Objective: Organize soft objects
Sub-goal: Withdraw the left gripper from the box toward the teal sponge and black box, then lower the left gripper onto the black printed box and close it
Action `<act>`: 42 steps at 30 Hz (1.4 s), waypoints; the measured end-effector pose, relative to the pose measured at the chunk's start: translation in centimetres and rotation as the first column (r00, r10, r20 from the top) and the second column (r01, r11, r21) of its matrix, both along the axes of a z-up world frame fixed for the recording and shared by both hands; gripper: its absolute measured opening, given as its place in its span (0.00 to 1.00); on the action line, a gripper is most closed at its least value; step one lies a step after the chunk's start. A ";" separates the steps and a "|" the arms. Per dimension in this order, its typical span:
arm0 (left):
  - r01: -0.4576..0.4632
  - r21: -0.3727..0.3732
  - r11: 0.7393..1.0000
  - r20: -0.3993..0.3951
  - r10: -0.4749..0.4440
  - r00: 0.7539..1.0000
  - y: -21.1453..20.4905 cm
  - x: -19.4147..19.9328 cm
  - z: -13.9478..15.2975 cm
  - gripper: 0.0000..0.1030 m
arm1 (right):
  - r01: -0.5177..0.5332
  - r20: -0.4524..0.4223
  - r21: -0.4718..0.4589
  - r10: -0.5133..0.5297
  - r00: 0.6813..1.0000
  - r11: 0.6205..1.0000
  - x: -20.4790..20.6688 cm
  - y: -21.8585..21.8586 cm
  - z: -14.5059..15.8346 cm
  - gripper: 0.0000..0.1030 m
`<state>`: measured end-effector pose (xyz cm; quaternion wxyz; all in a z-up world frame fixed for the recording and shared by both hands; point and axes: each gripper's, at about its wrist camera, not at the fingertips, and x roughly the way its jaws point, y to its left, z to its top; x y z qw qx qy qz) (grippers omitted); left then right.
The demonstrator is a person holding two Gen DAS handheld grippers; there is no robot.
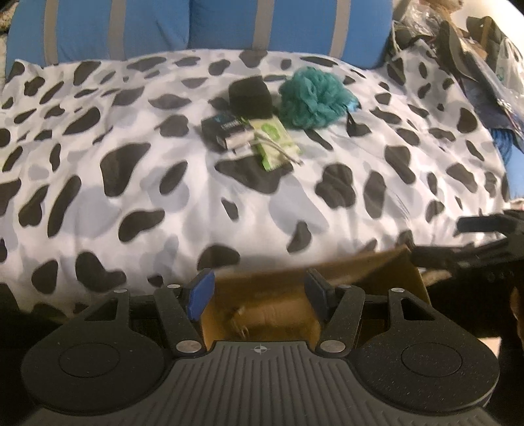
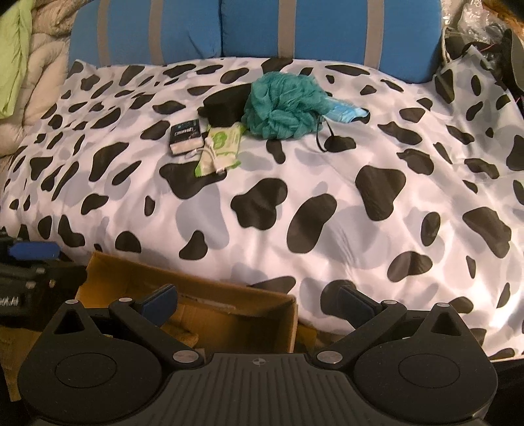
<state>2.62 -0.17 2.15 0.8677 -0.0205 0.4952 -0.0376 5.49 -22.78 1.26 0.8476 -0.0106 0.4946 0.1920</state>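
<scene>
A teal bath pouf (image 1: 313, 98) (image 2: 283, 105) lies on the cow-print bedspread (image 1: 137, 183) (image 2: 376, 229) at the far middle. Beside it are a black soft block (image 1: 250, 96) (image 2: 222, 106), a green wipes packet (image 1: 274, 141) (image 2: 221, 149) with a white cable across it, a dark small box (image 1: 222, 129) (image 2: 185, 136) and a light blue mask (image 2: 345, 113). An open cardboard box (image 1: 376, 272) (image 2: 196, 295) sits at the near bed edge. My left gripper (image 1: 255, 296) is open and empty above the box. My right gripper (image 2: 258, 303) is open and empty over the box's right rim.
Blue pillows with grey stripes (image 1: 157, 26) (image 2: 294, 26) line the far side. Cluttered bags and clothes (image 1: 475, 59) pile at the far right. A quilted beige cover and green cloth (image 2: 19, 65) lie at the far left.
</scene>
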 end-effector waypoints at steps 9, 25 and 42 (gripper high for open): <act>-0.041 0.038 0.998 0.050 0.039 0.998 1.0 4.1 -0.5 0.58 | 0.009 0.024 -0.007 -0.009 1.000 1.000 1.9 -0.1 0.2 1.00; -0.150 0.002 0.989 0.093 0.149 0.984 1.7 13.0 -1.8 0.72 | -0.006 0.029 -0.030 0.007 1.000 1.000 6.8 -0.7 -0.5 1.00; -0.194 -0.017 0.981 -0.009 0.194 0.981 1.9 21.4 -6.2 0.74 | -0.042 0.019 0.041 0.041 0.999 0.998 7.7 1.0 0.1 1.00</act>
